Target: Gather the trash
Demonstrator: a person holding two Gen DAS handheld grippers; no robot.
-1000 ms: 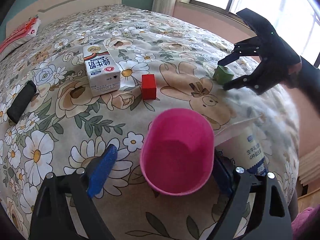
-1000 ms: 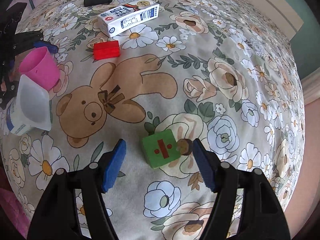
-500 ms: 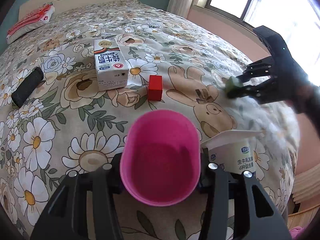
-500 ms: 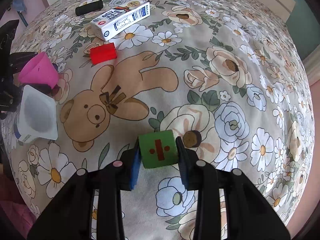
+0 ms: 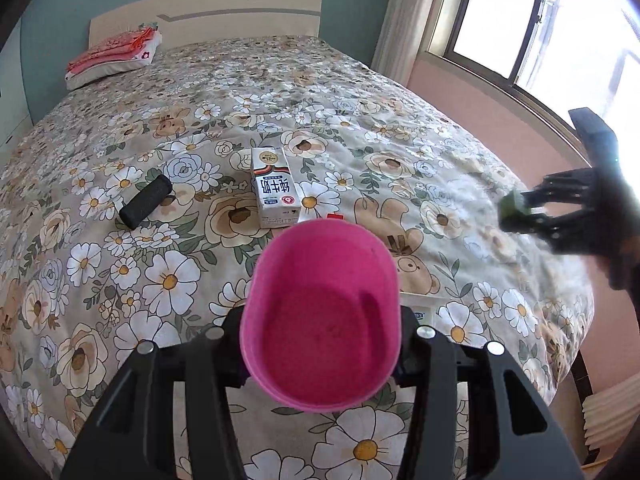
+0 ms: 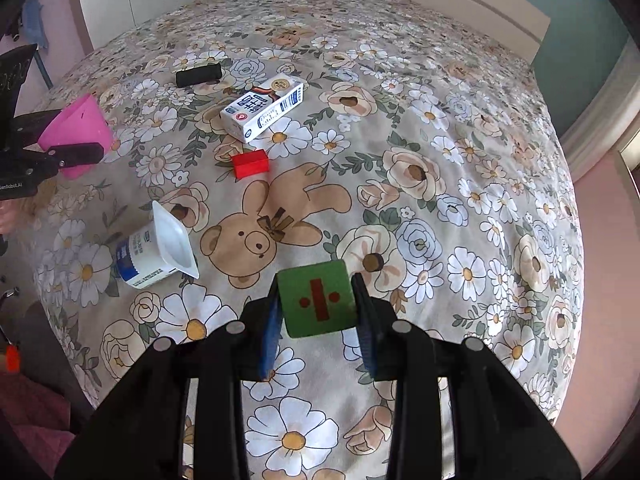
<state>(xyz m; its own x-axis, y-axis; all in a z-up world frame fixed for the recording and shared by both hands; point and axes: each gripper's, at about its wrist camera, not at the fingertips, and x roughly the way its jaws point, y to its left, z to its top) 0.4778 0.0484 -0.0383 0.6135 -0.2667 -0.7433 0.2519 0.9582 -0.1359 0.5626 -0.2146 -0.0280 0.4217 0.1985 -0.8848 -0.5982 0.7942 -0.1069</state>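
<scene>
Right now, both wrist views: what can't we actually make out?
- Red block, left wrist view: only a sliver shows above the pink cup.
- Yogurt tub, left wrist view: mostly hidden behind the cup.
- Green block, left wrist view: blurred, glare from the window.
- Left gripper pads, right wrist view: far one hidden by the cup.
- Milk carton print: too small to read.

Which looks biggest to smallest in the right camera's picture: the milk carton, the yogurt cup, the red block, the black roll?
1. Milk carton and yogurt cup: too alike to rank, and the cup lies nearer the camera.
2. Black roll and red block: both much smaller and close in size; the roll lies farther off.
</scene>
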